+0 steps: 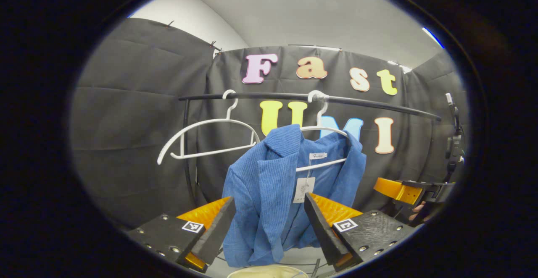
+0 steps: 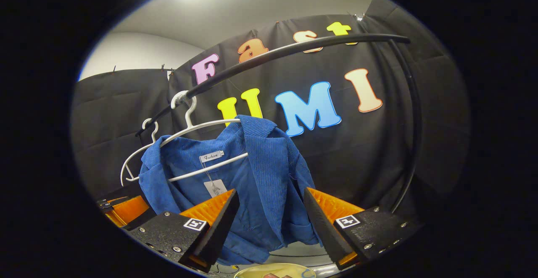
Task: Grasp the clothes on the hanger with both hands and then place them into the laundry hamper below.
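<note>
Right gripper [image 2: 269, 223] gapes before the blue jacket [image 2: 252, 177] on its white hanger [image 2: 197, 124]

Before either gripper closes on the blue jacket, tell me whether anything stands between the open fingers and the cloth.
Nothing visible does. The left gripper and right gripper are open with the blue jacket straight ahead between their fingers. The jacket hangs on a white hanger on the black rail. A paper tag dangles at its front.

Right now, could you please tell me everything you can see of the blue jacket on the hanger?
The blue jacket is ribbed, corduroy-looking cloth with a lapel collar, a neck label and a paper tag. It hangs open and lopsided on a white hanger hooked over the black rail. Both open grippers face it, left gripper and right gripper; neither grips it.
</note>
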`<state>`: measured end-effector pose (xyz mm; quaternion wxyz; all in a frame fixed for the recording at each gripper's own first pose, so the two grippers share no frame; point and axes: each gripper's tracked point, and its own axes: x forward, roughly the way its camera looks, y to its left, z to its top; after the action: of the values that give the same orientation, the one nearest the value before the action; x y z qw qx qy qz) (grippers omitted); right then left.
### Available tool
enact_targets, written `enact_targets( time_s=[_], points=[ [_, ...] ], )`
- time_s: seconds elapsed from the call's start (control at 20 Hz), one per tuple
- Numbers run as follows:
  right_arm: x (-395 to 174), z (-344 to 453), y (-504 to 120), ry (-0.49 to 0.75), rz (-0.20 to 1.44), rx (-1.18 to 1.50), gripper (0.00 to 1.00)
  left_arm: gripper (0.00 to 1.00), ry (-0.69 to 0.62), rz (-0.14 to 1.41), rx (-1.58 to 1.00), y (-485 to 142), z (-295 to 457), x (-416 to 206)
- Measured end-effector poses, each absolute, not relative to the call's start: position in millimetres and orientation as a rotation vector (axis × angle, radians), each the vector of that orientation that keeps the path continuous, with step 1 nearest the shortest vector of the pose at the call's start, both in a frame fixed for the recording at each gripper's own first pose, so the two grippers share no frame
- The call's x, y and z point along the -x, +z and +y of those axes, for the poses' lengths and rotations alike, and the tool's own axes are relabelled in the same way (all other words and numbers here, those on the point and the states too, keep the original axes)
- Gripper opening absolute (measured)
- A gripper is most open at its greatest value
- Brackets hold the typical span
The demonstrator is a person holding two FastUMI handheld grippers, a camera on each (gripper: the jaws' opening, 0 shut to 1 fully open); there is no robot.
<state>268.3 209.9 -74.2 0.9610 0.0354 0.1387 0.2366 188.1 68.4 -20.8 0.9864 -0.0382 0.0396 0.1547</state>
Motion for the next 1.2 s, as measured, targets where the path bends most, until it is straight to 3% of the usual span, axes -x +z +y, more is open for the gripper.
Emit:
enact_targets(
  time_s=[0.05, 0.65, 1.0, 1.1, 1.2],
  points=[
    [-276, 214, -79, 0.495, 0.295, -0.080, 0.95, 0.95, 0.325, 0.087, 0.076, -24, 70, -194],
    [-341, 271, -124, 0.604, 0.360, -0.091, 0.95, 0.95, 0.517, 0.133, 0.049, -50, 87, -263],
    [-368, 285, -130, 0.601, 0.323, -0.079, 0.94, 0.94, 0.612, 0.129, 0.023, -54, 103, -277],
    [-370, 287, -129, 0.605, 0.313, -0.076, 0.93, 0.84, 0.622, 0.132, 0.007, -55, 107, -280],
    [-369, 286, -127, 0.610, 0.301, -0.075, 0.83, 0.75, 0.603, 0.133, 0.005, -55, 105, -278]
  ],
)
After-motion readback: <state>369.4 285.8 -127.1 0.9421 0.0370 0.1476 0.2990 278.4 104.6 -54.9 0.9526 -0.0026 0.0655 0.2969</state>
